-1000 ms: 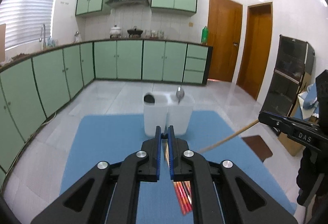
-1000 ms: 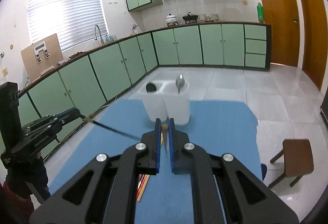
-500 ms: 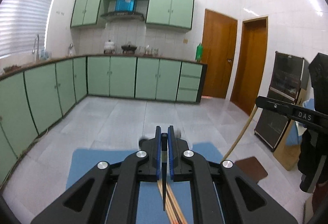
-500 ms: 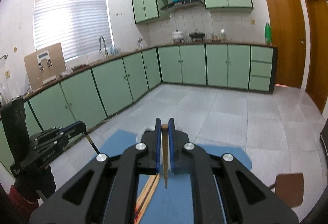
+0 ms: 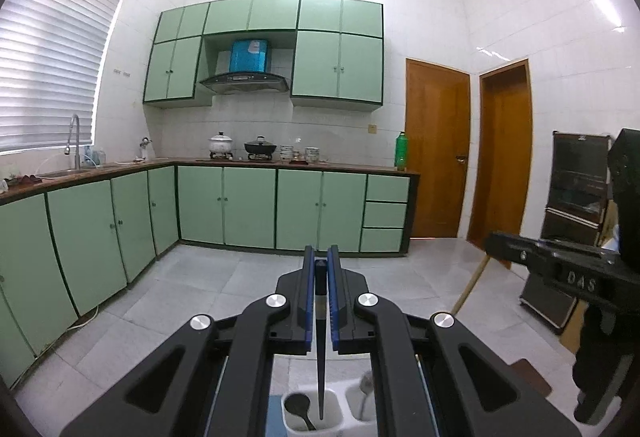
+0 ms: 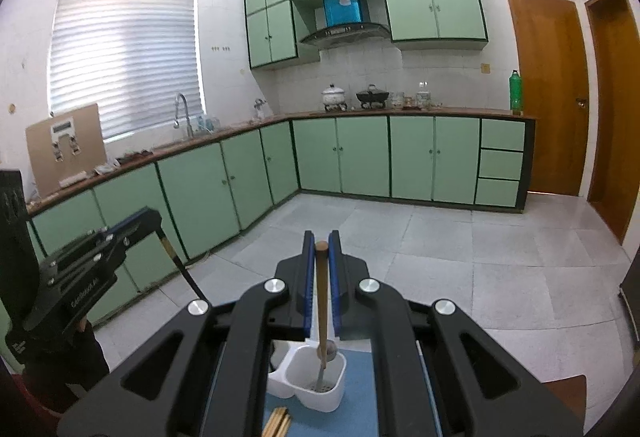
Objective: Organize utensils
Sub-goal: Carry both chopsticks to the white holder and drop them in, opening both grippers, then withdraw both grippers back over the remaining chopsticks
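Chopsticks are hanging point-down from both tools above a white two-compartment utensil holder (image 6: 310, 377) sitting on a blue mat (image 6: 356, 409). The left tool (image 5: 319, 293) is pinching a dark chopstick (image 5: 320, 349) near its blunt top end; the tapered tip is dangling at the mouth of the left compartment, beside a dark spoon (image 5: 300, 407) already standing there. The right tool (image 6: 321, 277) is gripping a light wooden chopstick (image 6: 321, 301) the same way, its lower end reaching the right compartment next to a metal spoon (image 6: 329, 351). Both compartments are showing open room around the tips. More chopsticks (image 6: 277, 422) are lying on the mat just in front of the holder.
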Available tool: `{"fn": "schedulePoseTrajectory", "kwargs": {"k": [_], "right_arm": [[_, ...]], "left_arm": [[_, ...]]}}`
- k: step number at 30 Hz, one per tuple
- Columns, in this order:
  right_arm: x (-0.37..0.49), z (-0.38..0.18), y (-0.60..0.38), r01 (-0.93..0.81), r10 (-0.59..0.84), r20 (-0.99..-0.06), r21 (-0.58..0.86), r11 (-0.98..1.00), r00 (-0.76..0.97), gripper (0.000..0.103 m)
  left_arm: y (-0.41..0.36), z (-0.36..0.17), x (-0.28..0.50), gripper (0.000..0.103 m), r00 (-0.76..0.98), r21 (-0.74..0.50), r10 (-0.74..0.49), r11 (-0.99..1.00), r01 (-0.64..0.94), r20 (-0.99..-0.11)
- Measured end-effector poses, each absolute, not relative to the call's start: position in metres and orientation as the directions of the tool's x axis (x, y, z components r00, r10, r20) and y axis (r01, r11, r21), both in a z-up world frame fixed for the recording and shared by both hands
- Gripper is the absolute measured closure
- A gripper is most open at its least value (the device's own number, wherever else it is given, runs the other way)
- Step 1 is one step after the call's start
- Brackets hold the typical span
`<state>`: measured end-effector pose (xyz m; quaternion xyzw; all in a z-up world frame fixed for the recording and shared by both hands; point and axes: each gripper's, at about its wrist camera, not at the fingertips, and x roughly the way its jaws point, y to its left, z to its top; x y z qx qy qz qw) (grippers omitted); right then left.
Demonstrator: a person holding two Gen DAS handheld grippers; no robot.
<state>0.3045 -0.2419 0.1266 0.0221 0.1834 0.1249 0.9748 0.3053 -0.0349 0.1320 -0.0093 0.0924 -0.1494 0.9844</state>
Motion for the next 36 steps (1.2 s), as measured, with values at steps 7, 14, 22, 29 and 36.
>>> {"fn": "schedulePoseTrajectory", "kwargs": {"k": [7,14,22,29,36], "right_arm": [[0.337,0.08,-0.234,-0.22,0.241,-0.445,0.1,0.97,0.862,0.096],[0.325,0.064,-0.235,-0.2,0.217,-0.458,0.085,0.976,0.862,0.071],[0.277,0.049,-0.246,-0.166,0.193,-0.445,0.098,0.981,0.875,0.033],[0.211,0.002,-0.245,-0.146,0.182,-0.48,0.111,0.983,0.858,0.017],[0.15,-0.077,-0.225,-0.118,0.154,-0.585,0.101,0.988,0.796,0.015]], "left_arm": [[-0.045,0.089,0.34,0.097,0.909,-0.052,-0.301,0.953,0.299,-0.29],[-0.037,0.071,0.326,0.077,0.898,-0.056,-0.294,0.955,0.292,-0.329],[-0.026,0.065,0.281,0.049,0.897,-0.066,-0.289,0.957,0.283,-0.334],[-0.009,0.014,0.23,0.036,0.867,-0.091,-0.265,0.964,0.25,-0.423],[-0.002,-0.068,0.189,0.035,0.78,-0.073,-0.207,0.976,0.204,-0.59]]}}
